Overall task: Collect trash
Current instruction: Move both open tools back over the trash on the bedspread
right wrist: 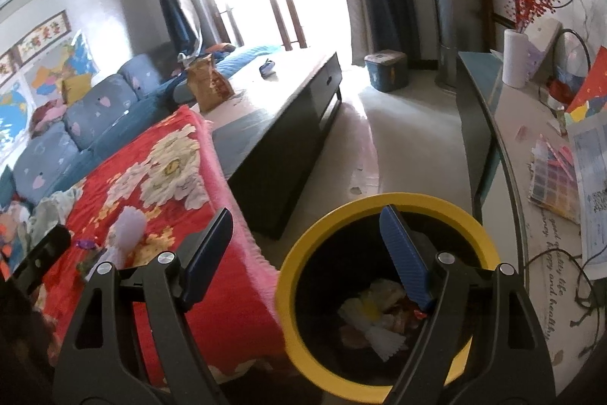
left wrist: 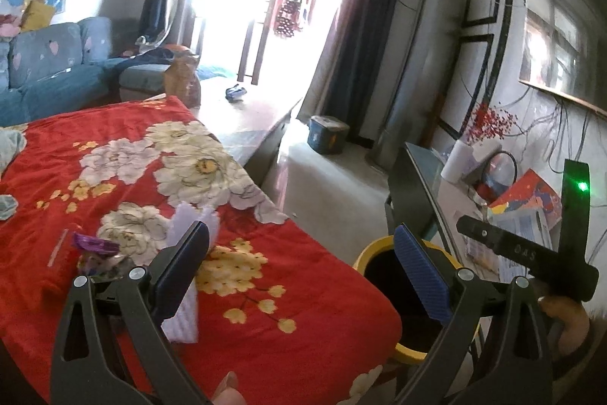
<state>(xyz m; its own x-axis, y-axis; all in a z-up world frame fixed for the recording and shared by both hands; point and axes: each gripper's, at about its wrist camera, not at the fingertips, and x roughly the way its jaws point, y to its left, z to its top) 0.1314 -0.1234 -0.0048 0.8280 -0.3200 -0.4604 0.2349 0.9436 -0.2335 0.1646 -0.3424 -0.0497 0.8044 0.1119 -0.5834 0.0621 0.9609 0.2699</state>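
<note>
A bin with a yellow rim [right wrist: 417,202] stands on the floor beside the red flowered blanket [left wrist: 265,291], with crumpled papers and wrappers [right wrist: 379,321] at its bottom. My right gripper [right wrist: 307,253] hangs open over the bin's left edge, its blue-padded finger above the opening and nothing between the jaws. My left gripper [left wrist: 303,268] is open too, spanning the blanket's edge and the bin [left wrist: 364,253]. On the blanket a lavender paper scrap [left wrist: 186,314] lies just behind the left finger. A purple wrapper [left wrist: 95,247] rests further left. Both show in the right wrist view: scrap [right wrist: 129,230], wrapper [right wrist: 85,243].
A dark low table [right wrist: 288,124] with a brown paper bag [right wrist: 208,82] continues beyond the blanket. A blue sofa [right wrist: 95,109] runs along the left. A glass-topped sideboard [right wrist: 512,147] with papers and a white roll is on the right. A blue box [right wrist: 385,69] sits on the pale floor.
</note>
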